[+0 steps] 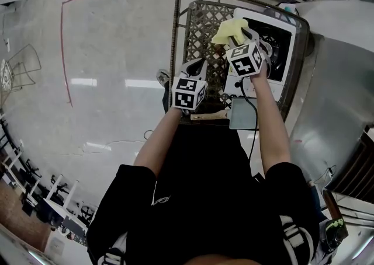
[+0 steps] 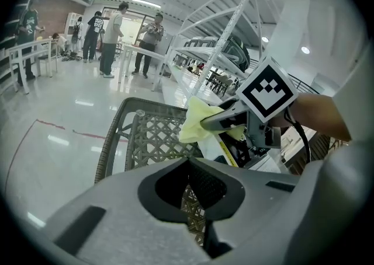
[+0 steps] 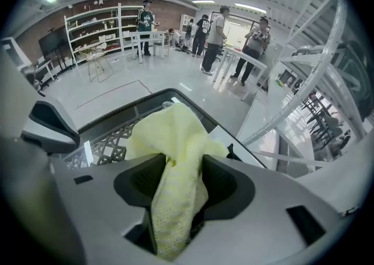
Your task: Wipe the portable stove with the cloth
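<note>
A white portable stove (image 1: 257,20) with a black burner well sits on the right part of a dark wicker lattice table (image 1: 175,36). My right gripper (image 1: 236,39) hangs over the stove's near left side, shut on a pale yellow cloth (image 1: 229,30). In the right gripper view the cloth (image 3: 175,141) bunches up from between the jaws and hides most of the stove (image 3: 231,141). My left gripper (image 1: 196,66) hovers over the table's near left lattice. In the left gripper view its jaws stand slightly apart with only lattice (image 2: 152,138) showing between them, and the cloth (image 2: 196,121) hangs ahead.
A grey flat box (image 1: 242,112) lies at the table's near edge. A large grey metal body (image 1: 339,100) stands right of the table, with white shelving (image 2: 222,42) behind. Several people (image 2: 111,36) stand far off. Red tape (image 1: 64,53) marks the floor on the left.
</note>
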Tool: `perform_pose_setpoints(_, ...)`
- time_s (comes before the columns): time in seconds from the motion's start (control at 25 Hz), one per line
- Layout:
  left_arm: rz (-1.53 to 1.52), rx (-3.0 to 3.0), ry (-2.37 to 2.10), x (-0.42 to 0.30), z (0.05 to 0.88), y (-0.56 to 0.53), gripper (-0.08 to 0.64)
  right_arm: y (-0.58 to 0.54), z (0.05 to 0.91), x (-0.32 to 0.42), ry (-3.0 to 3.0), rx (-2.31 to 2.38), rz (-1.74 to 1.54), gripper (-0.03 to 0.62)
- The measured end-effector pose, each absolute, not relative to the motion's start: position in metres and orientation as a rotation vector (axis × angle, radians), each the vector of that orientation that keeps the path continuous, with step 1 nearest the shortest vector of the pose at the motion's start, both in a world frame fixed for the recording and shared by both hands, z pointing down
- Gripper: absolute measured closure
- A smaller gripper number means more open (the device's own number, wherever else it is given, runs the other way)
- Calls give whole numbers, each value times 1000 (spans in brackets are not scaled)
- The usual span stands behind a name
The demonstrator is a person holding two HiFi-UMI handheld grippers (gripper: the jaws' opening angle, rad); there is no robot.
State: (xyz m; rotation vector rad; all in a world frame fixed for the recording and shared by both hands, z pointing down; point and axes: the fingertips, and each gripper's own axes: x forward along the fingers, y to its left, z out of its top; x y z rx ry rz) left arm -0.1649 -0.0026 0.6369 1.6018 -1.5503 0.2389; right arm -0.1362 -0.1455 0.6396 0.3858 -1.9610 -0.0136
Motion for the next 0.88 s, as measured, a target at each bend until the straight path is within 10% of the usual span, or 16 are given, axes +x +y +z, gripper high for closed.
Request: perform_pose_setpoints(0.88,269,1688,-1591,-187,630,-80,543,-172,609,-175,-2079,205,-123,538)
